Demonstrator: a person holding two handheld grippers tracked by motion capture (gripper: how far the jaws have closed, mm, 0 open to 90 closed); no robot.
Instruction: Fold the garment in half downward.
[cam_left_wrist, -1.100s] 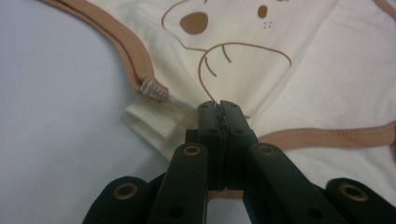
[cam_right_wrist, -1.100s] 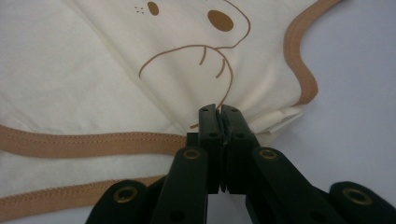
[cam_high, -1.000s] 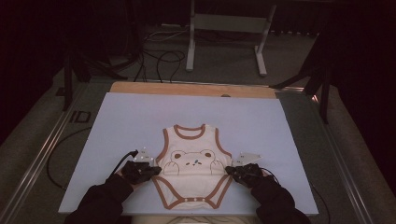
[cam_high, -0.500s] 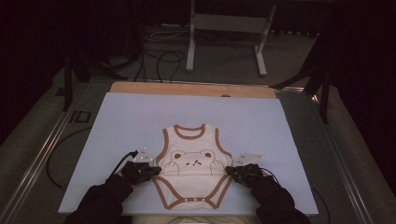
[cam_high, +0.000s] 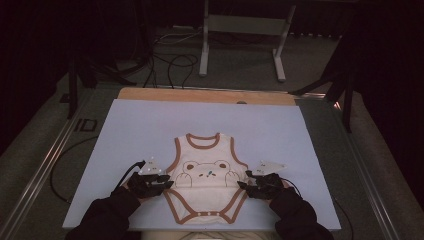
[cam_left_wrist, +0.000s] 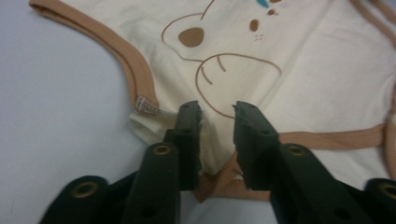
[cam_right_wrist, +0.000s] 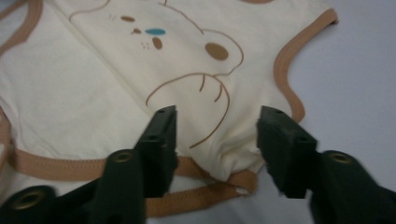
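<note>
Bodysuit (cam_high: 207, 180) flat on the bench (cam_high: 130, 130), a gripper at each side seam, ready to be taken up.

It lies face up near the bench's front edge, bear print showing, snaps toward the person. The left gripper (cam_left_wrist: 217, 109) has jaws a little apart, straddling the cloth at the side below the armhole; the right gripper (cam_right_wrist: 217, 116) stands wider apart over the opposite side. Likely step: gripping both sides for a fold. Next, each should close on the cloth.

The marking "ID" stands on the dark frame (cam_high: 84, 125) beside the table.
</note>
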